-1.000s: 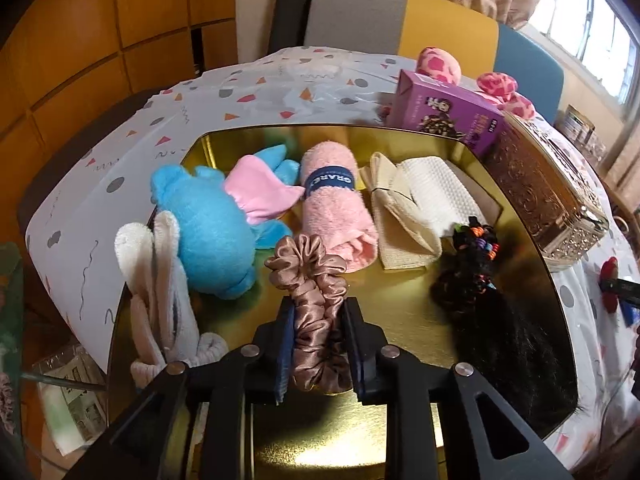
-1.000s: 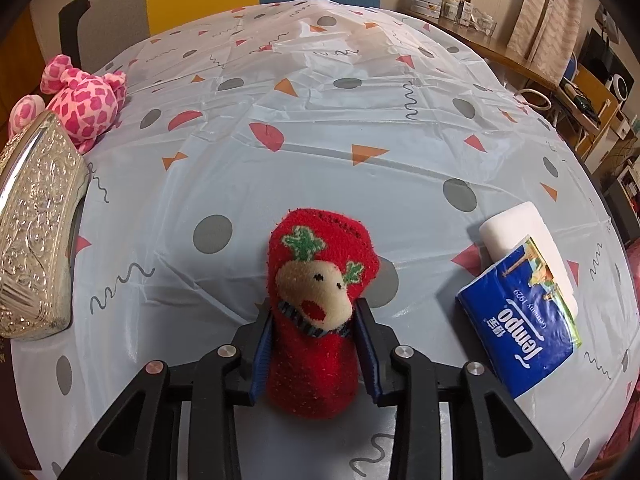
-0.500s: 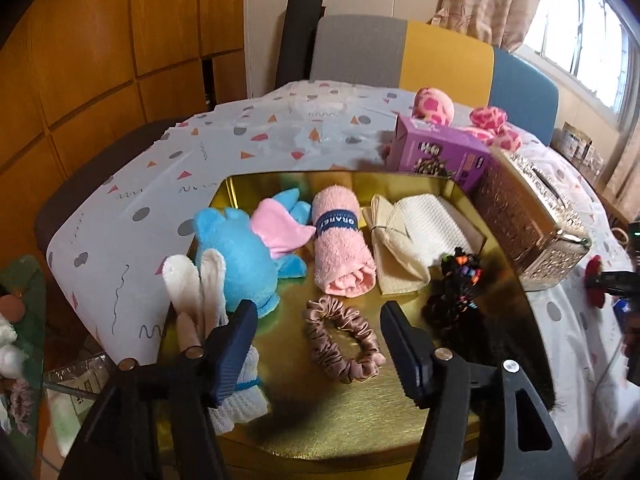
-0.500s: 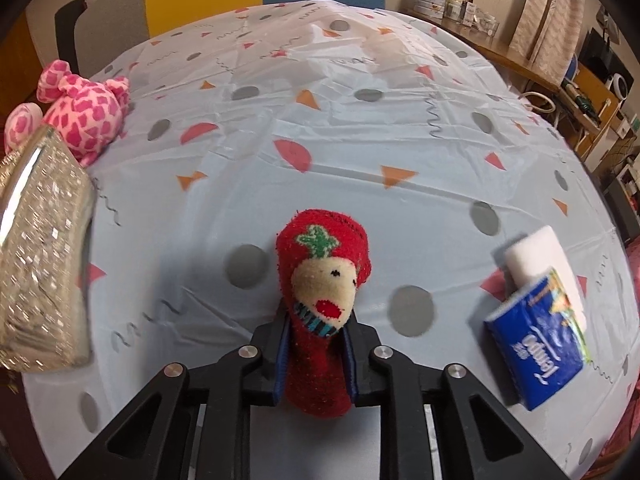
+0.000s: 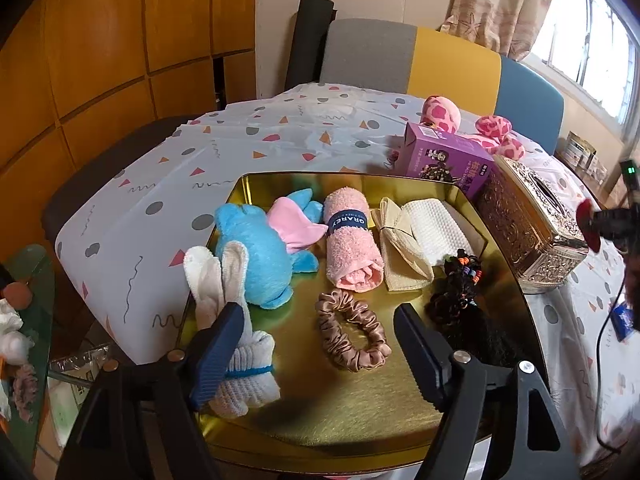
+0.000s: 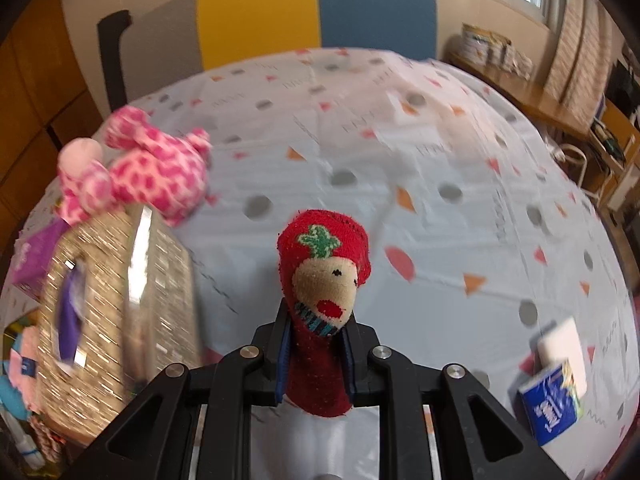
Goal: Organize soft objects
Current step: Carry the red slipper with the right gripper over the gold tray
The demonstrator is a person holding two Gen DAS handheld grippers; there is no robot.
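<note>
Glossy brushed gold metal tray point(image 5: 360, 412), satin-sheen scrunchie point(image 5: 352, 336), fluffy pink terry towel point(image 5: 350, 240), plush blue toy point(image 5: 256, 256), waffle-weave white cloth point(image 5: 434, 228), embossed shiny metal tissue box point(image 5: 528, 224), fuzzy red knit sock point(image 6: 320, 320), smooth plastic-looking worktop cover point(image 6: 440, 240), matt black claw point(image 6: 314, 360)

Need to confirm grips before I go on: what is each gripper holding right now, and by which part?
The right gripper is shut on the red sock, clamped across its lower leg part below the face. The left gripper is open and holds nothing; the satin scrunchie lies free on the gold tray.

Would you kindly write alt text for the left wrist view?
The open left gripper hovers over a brown satin scrunchie lying in a gold tray, beside a blue plush toy, a rolled pink towel and folded cloths.
</note>
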